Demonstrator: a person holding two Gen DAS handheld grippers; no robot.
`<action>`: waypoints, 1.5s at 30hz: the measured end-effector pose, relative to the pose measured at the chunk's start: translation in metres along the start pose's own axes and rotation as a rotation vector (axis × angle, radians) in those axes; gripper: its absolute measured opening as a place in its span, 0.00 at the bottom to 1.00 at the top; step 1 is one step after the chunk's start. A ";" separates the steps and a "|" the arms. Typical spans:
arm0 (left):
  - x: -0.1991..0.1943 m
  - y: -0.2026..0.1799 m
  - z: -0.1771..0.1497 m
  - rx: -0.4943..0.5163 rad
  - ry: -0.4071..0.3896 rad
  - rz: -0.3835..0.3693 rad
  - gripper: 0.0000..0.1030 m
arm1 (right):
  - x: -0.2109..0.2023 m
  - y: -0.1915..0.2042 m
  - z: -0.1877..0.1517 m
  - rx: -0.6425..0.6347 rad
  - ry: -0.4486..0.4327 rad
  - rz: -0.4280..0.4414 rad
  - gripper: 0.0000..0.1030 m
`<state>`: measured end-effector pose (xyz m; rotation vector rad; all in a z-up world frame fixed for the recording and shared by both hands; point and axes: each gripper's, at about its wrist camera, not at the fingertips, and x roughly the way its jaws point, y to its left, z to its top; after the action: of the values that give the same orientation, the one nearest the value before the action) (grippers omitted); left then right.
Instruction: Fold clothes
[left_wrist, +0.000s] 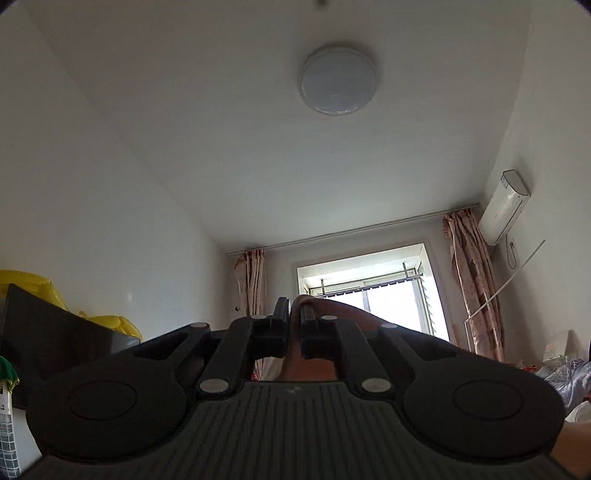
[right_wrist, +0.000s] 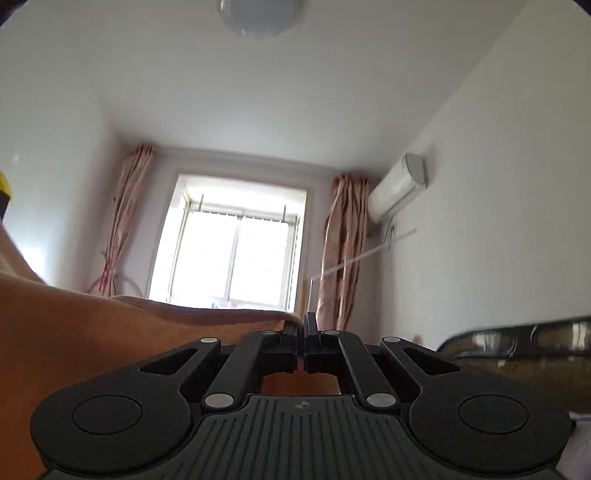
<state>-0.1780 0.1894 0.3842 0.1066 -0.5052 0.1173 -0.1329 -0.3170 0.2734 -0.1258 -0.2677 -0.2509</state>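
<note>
An orange-brown garment (left_wrist: 345, 314) is pinched at its edge by my left gripper (left_wrist: 293, 312), which is shut on it and tilted up toward the ceiling. The cloth runs off to the right behind the fingers. In the right wrist view the same garment (right_wrist: 92, 332) stretches from the left edge up to my right gripper (right_wrist: 303, 322). That gripper is shut, with the cloth's hem caught between its tips. Most of the garment hangs below both views and is hidden.
Both cameras look up at a white ceiling with a round lamp (left_wrist: 338, 79). A bright window (right_wrist: 236, 243) with pink curtains (right_wrist: 341, 251) is ahead, with an air conditioner (right_wrist: 397, 188) on the right wall. A yellow bag (left_wrist: 22, 284) lies left and a dark headboard (right_wrist: 517, 343) right.
</note>
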 end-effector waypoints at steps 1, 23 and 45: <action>-0.009 0.008 0.003 -0.005 0.003 0.004 0.05 | -0.006 -0.001 0.007 -0.013 -0.027 0.005 0.04; 0.034 -0.054 -0.378 -0.031 0.978 -0.165 0.07 | 0.048 0.137 -0.296 -0.386 0.759 0.501 0.61; 0.022 -0.269 -0.511 -0.024 1.313 -0.750 0.64 | 0.174 0.064 -0.413 -0.068 1.061 0.421 0.50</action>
<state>0.1214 -0.0076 -0.0691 0.1635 0.8589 -0.5388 0.1474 -0.3595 -0.0791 -0.0990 0.8175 0.1135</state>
